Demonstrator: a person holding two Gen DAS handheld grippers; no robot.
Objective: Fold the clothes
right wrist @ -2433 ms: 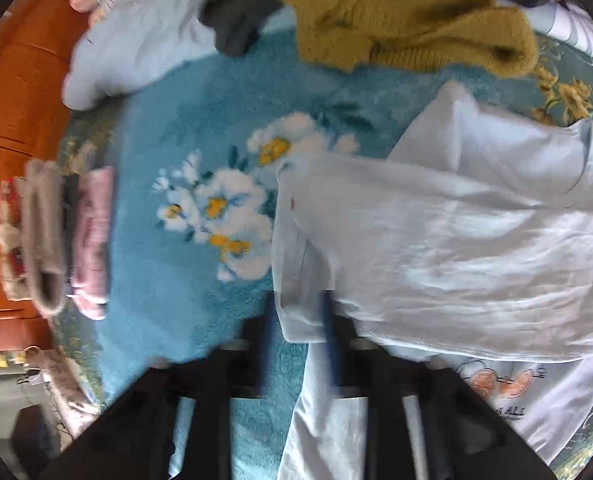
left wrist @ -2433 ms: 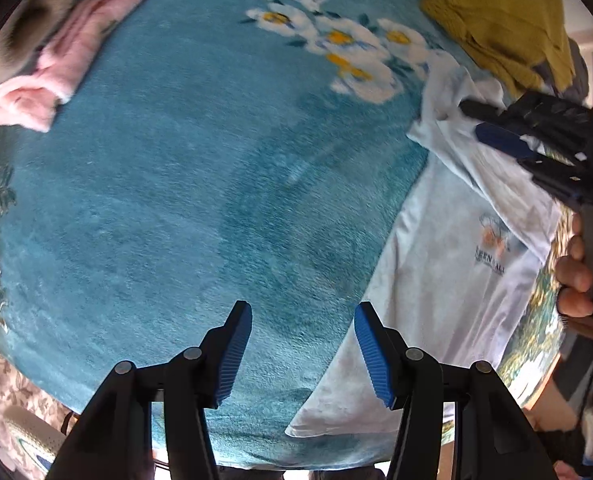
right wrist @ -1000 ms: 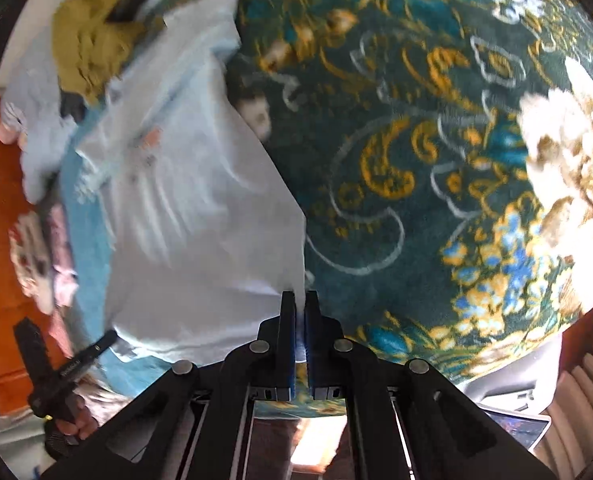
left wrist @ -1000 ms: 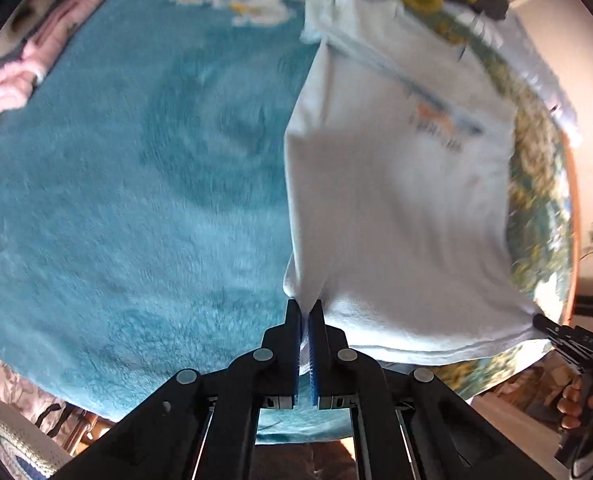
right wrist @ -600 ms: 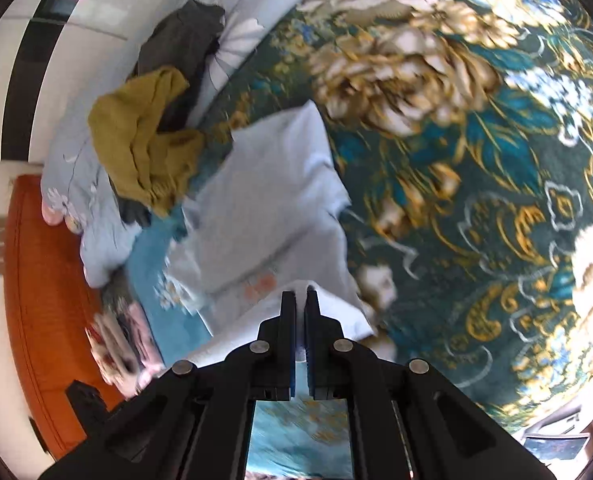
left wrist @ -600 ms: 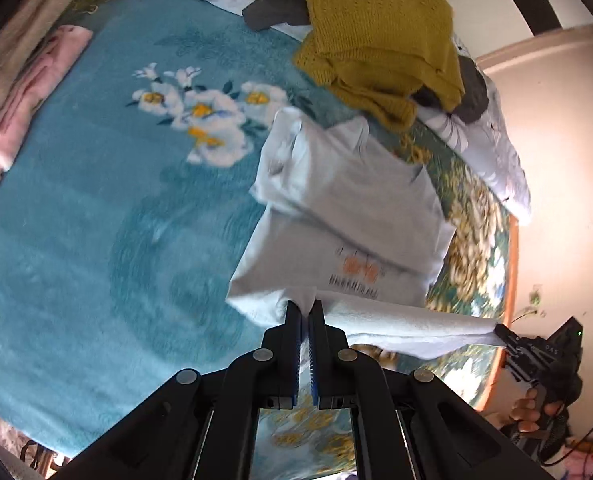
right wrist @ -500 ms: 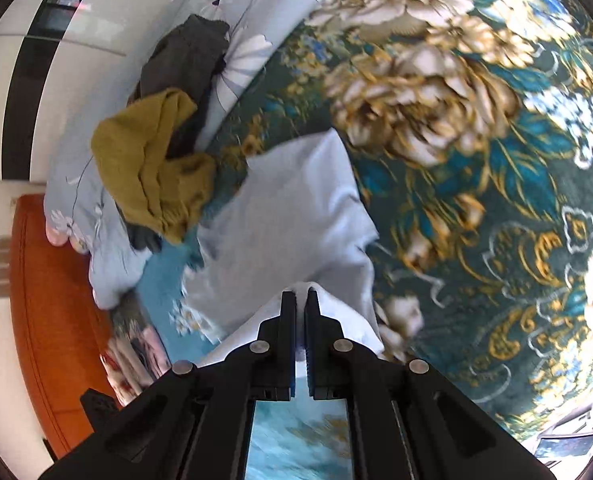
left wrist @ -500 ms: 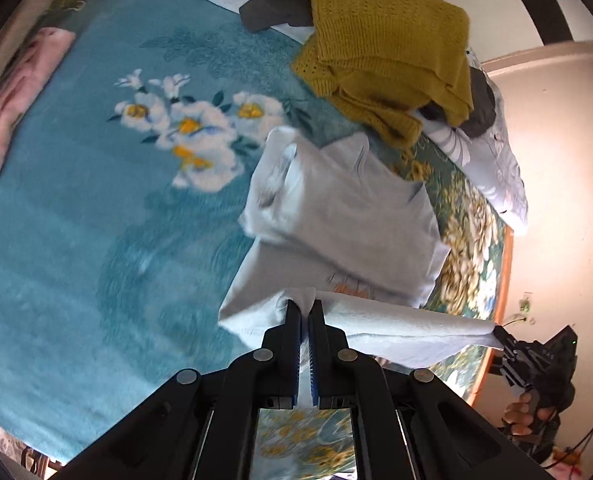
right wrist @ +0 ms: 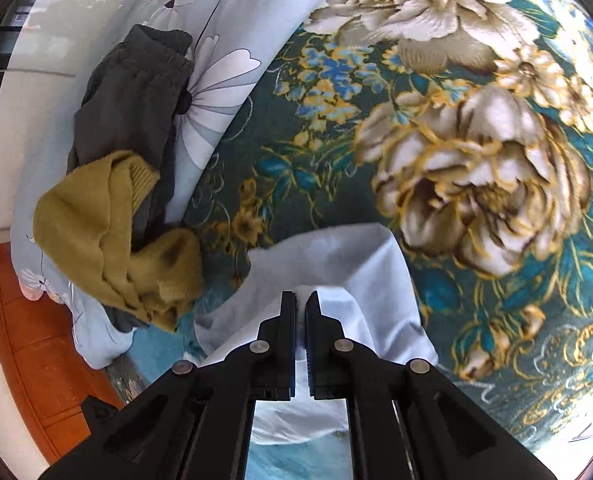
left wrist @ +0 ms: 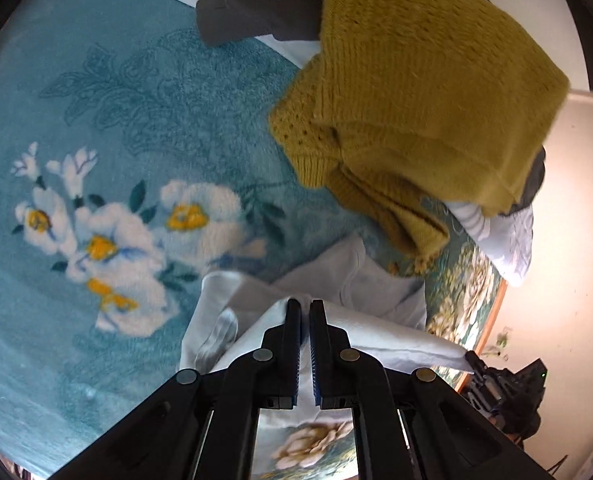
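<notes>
left gripper (left wrist: 304, 303): jaws almost together, clamped on a hem corner of the pale blue t-shirt (left wrist: 376, 284); a thin blue gap shows between the pads, with cloth in it

right gripper (right wrist: 300, 296): jaws equally narrow, pinching the other hem corner of the same shirt; in the left wrist view it sits low at the right, at the far end of the taut hem

t-shirt: on the bed (right wrist: 316, 168), straddling the seam between the teal flower blanket (left wrist: 144, 128) and the dark peony cover (right wrist: 476, 152); the collar end lies flat toward the head of the bed, the hem end is lifted and carried over it

step in hand: by my reading, folding the hem up to meet the shoulders, about halfway over

how to do it well: keep both corners level and the hem stretched straight between them, lower it square onto the shoulder line, and let go only once the cloth lies flat

watch out: the mustard sweater (left wrist: 416, 92) and dark grey garment (right wrist: 128, 92) lie just beyond the collar, so stop short of them

risk: uneven corners would skew the fold
</notes>
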